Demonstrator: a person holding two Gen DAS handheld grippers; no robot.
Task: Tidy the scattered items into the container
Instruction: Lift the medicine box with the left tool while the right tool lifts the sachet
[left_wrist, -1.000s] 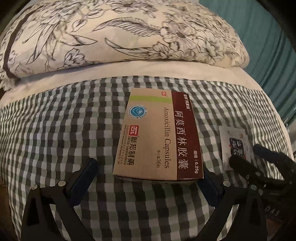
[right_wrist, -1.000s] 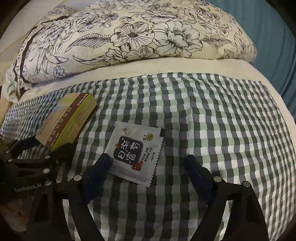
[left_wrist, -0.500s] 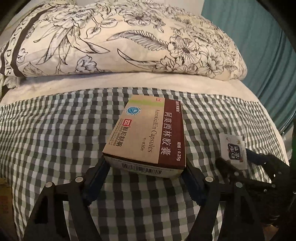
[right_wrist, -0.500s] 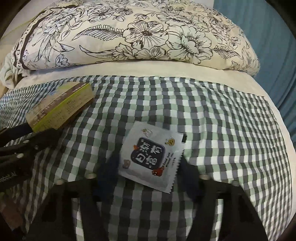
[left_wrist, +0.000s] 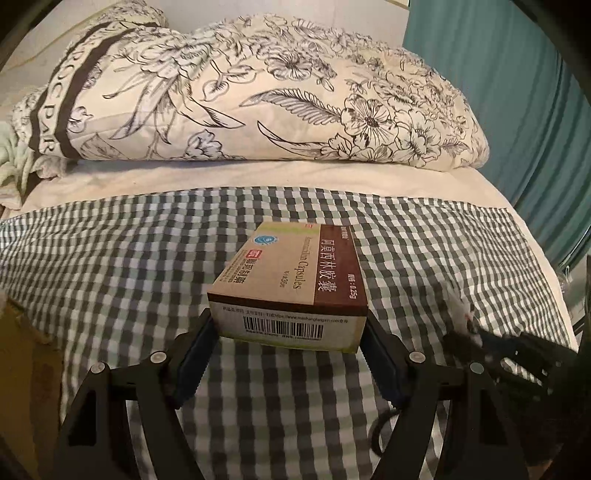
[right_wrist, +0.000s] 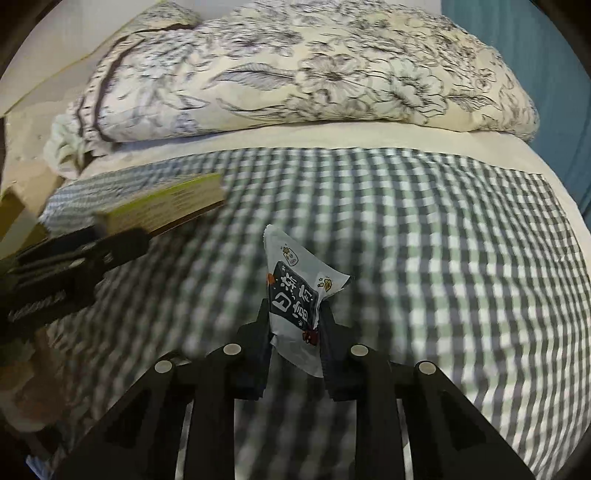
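Both grippers have stuff rn. The left gripper (left_wrist: 288, 332) is clamped on the box (left_wrist: 295, 280), a tan and maroon capsule carton w/ the barcode end facing the cam; the pads press its two long sides near that end, jaws fairly wide bc the box is wide. The box looks lifted off the check cloth (left_wrist: 110, 277), front end tipped up a bit, nothing else touching it. The right gripper (right_wrist: 293, 328) has just been closing and it's pinching the sachet (right_wrist: 295, 295), a small white packet w/ a dark label; the packet is crumpled and folded between the pads, top part sticking up and forward, bottom edge hanging down between the fingers, clear of the cloth afaict. From the right cam you can see the box (right_wrist: 166, 206) off to the left w/ the left gripper (right_wrist: 74, 254) on it, blurry tho. From the left cam the right gripper (left_wrist: 476, 328) is at the far right edge, also blurry, w/ a white bit of sachet (left_wrist: 458, 302) poking out. The duvet (left_wrist: 258, 92), floral print, is bunched at the back of the bed, teal curtain (left_wrist: 517, 110) to the right. Can't see any container in either view.
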